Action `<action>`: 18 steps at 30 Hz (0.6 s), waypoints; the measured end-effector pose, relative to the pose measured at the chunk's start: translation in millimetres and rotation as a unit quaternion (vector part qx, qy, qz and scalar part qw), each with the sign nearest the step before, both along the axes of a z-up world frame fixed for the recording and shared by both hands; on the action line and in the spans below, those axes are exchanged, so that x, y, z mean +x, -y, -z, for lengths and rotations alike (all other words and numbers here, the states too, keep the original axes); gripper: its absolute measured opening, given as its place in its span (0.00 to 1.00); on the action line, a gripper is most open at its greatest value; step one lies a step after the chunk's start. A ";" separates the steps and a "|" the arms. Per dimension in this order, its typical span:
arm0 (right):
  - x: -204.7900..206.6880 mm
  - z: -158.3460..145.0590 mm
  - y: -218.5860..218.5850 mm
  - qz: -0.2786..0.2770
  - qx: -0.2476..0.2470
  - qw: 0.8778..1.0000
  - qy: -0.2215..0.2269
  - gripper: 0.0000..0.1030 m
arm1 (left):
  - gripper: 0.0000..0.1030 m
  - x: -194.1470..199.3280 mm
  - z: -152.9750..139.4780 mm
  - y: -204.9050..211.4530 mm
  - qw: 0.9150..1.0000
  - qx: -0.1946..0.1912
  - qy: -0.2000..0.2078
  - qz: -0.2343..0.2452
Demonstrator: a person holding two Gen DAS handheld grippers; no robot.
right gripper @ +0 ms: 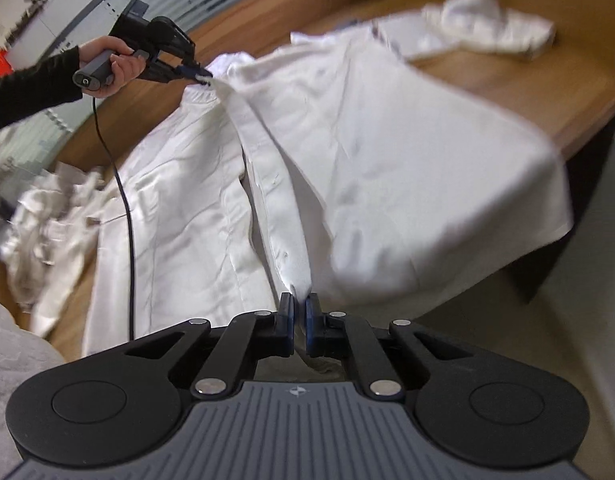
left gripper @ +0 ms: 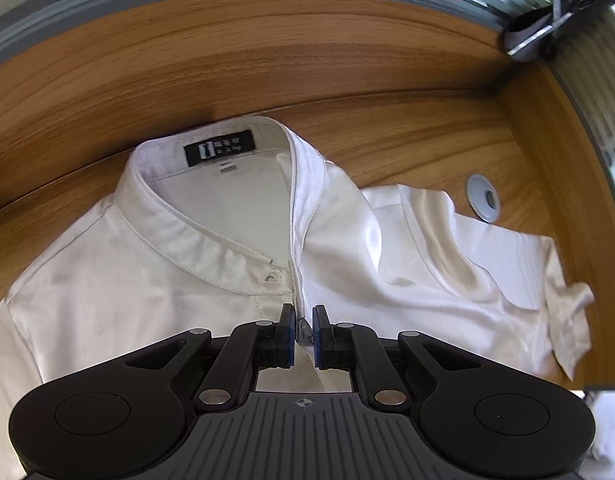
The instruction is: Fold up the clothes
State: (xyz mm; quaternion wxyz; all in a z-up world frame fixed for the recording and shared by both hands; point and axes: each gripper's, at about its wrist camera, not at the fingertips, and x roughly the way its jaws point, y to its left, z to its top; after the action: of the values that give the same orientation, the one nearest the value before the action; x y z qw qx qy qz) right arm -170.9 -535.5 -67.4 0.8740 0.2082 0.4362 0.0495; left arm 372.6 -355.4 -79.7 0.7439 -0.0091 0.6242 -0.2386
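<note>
Wooden table [left gripper: 267,60]; blurred, seemingly pinched shirt [right gripper: 387,160].

Shirt [right gripper: 211,200] on table [right gripper: 487,80], clothes pile [right gripper: 47,216] beside it.

Satiny white cloth shirt [left gripper: 155,280], glossy wood table [left gripper: 267,60]

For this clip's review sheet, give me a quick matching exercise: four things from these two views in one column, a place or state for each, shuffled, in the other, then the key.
Things:
1. left gripper
2. right gripper
3. black label
4. crumpled white cloth

Places or states:
A. inside the collar of the white shirt
B. lying on the wooden table beyond the shirt
C. shut on the front band near the collar
D. shut on the front band near the hem

Pairs: 1-C, 2-D, 3-A, 4-B
</note>
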 end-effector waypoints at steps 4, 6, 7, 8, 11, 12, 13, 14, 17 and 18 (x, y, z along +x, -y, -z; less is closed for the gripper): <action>-5.0 -18.9 -49.3 -0.001 -0.131 0.991 -0.010 0.05 | 0.10 14.7 8.9 -11.1 0.999 -0.006 -0.021 0.040; -2.5 -18.5 -73.6 -0.004 -0.195 0.981 -0.024 0.05 | 0.10 18.5 15.5 -17.4 0.998 -0.011 -0.031 0.059; -1.3 -16.7 -82.6 -0.001 -0.216 0.976 -0.031 0.05 | 0.10 20.0 18.5 -20.8 0.997 -0.012 -0.037 0.069; -1.1 -13.8 -91.4 0.002 -0.237 0.971 -0.037 0.06 | 0.10 20.9 21.1 -23.8 0.996 -0.012 -0.041 0.079; -0.6 -5.0 -114.1 -0.003 -0.307 0.951 -0.045 0.05 | 0.10 21.6 25.5 -31.5 0.994 -0.022 -0.037 0.104; 0.0 -2.1 -120.6 -0.006 -0.330 0.943 -0.047 0.05 | 0.10 22.0 26.0 -33.3 0.993 -0.029 -0.034 0.110; 0.4 0.4 -125.6 -0.012 -0.348 0.936 -0.048 0.05 | 0.10 22.8 26.4 -35.1 0.992 -0.037 -0.033 0.114; 0.5 2.1 -130.0 -0.018 -0.365 0.930 -0.048 0.05 | 0.10 23.6 26.8 -36.8 0.992 -0.044 -0.031 0.117; 4.9 7.5 -144.1 -0.044 -0.406 0.912 -0.045 0.05 | 0.10 26.8 27.5 -39.2 0.989 -0.058 -0.025 0.132; 4.3 8.6 -147.4 -0.051 -0.419 0.906 -0.042 0.05 | 0.10 27.7 27.5 -39.5 0.988 -0.061 -0.021 0.142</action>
State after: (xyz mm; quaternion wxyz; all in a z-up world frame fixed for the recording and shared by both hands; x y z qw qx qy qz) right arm -166.6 -388.1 -76.0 0.8579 -0.1976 0.4632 -0.1019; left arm 400.3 -315.9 -107.2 0.6877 0.0293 0.6187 -0.3788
